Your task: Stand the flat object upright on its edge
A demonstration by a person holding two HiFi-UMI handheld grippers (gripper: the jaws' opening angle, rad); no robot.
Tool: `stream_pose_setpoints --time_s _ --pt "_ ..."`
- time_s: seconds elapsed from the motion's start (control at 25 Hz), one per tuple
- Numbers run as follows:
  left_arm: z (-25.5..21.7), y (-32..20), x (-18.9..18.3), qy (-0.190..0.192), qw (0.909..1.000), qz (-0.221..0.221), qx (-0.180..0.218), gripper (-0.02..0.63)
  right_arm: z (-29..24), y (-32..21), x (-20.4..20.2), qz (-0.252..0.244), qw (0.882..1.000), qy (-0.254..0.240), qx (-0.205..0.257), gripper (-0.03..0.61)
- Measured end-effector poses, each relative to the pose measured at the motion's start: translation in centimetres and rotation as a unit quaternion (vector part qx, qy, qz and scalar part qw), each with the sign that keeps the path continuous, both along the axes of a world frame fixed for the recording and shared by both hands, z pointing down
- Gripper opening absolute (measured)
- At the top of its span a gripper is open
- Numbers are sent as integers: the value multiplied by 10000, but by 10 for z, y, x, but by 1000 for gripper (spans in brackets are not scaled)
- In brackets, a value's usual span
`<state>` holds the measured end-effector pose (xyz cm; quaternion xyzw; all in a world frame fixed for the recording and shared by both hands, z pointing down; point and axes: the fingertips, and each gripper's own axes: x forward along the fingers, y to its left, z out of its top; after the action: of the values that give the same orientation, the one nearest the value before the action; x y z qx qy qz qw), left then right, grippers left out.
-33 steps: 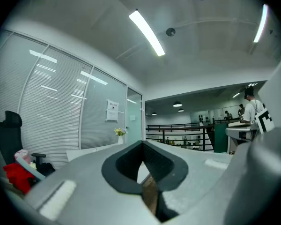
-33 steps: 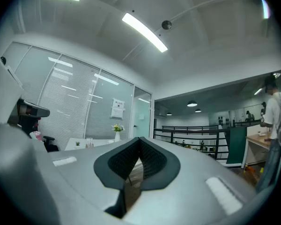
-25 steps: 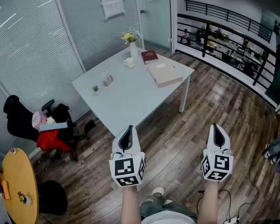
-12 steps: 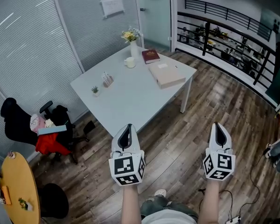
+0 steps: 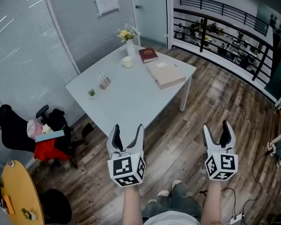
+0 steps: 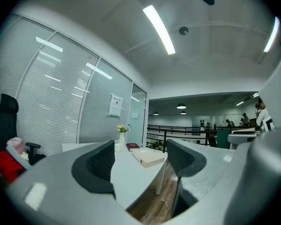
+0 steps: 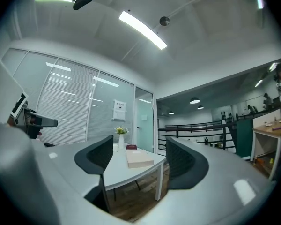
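I had both grippers held level above the wooden floor point(image 5: 178, 146), short of the white counter point(image 5: 122, 102). The left gripper point(image 5: 127, 131) had its jaws well apart, with nothing between them. The right gripper point(image 5: 217, 130) had just been opening its jaws, and they too stood wide and empty. The flat tan box point(image 5: 166, 74) lay on its broad face near the counter's far right edge, well apart from both grippers. A red book point(image 5: 148, 55) lay just beyond it.
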<state>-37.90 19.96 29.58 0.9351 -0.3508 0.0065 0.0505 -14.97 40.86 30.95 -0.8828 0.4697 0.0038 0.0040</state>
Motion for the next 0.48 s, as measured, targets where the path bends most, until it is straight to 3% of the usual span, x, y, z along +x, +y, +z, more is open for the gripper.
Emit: stream_pose_setpoints --time_s 0.16,0.48 --pt "8 -11 10 -66 9999 -7 -83 362 6 -11 9 -49 9999 -42 -96 391" --pt "20 -41 55 -172 9997 -72 -142 365 17 -51 54 -227 9995 -95 -192 394"
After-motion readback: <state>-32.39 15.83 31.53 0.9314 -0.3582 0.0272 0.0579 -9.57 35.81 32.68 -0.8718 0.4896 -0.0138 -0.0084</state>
